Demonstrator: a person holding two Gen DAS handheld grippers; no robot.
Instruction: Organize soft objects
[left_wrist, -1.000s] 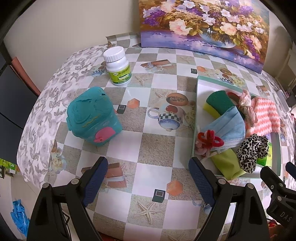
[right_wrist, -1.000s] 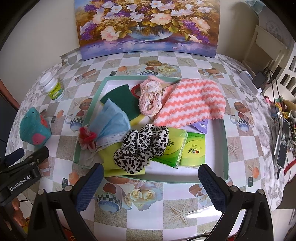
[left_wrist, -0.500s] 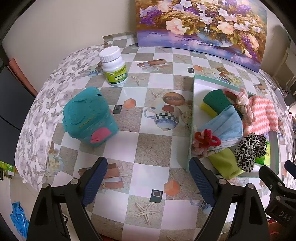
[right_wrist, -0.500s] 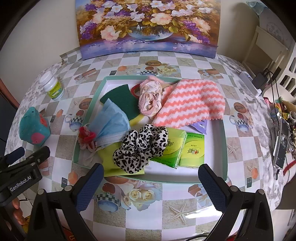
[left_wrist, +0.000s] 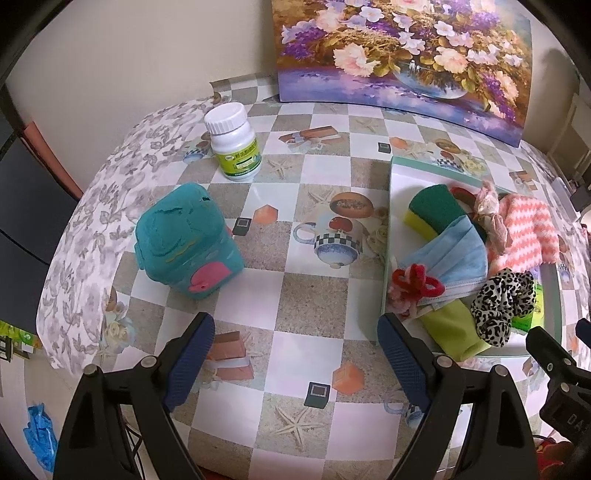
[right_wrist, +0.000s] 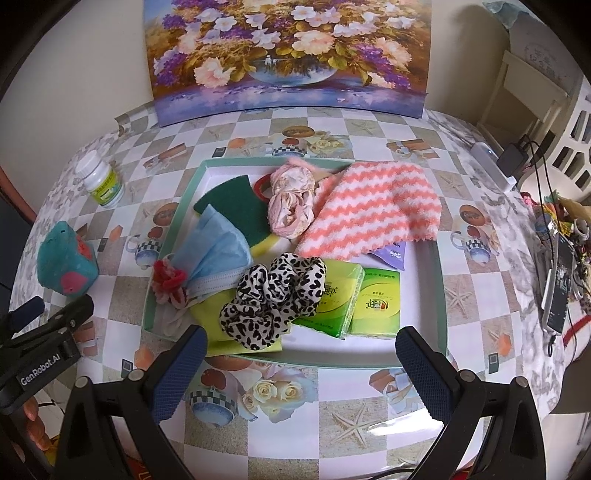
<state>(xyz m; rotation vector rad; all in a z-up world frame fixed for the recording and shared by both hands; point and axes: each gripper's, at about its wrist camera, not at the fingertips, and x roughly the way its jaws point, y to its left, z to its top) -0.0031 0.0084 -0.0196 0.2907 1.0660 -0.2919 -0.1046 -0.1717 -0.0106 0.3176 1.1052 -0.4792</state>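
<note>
Both claws hover wide and empty at the table's near edge. The right gripper (right_wrist: 299, 363) faces the tray (right_wrist: 439, 280), whose leopard scrunchie (right_wrist: 273, 299) lies nearest, ahead and slightly left, its long axis slanting up to the right. The left gripper (left_wrist: 295, 358) is nearer the teal squishy toy (left_wrist: 186, 240), ahead-left with open tablecloth around; farther back stands the pill bottle (left_wrist: 236, 142).

Each camera looks steeply down along its own wide-apart jaws at the table from close above. The left view faces bare tablecloth (left_wrist: 306, 306) between its jaws; the right view faces the tray (right_wrist: 439, 295) just beyond its jaws. Both share that tray and the teal toy (left_wrist: 184, 243).
</note>
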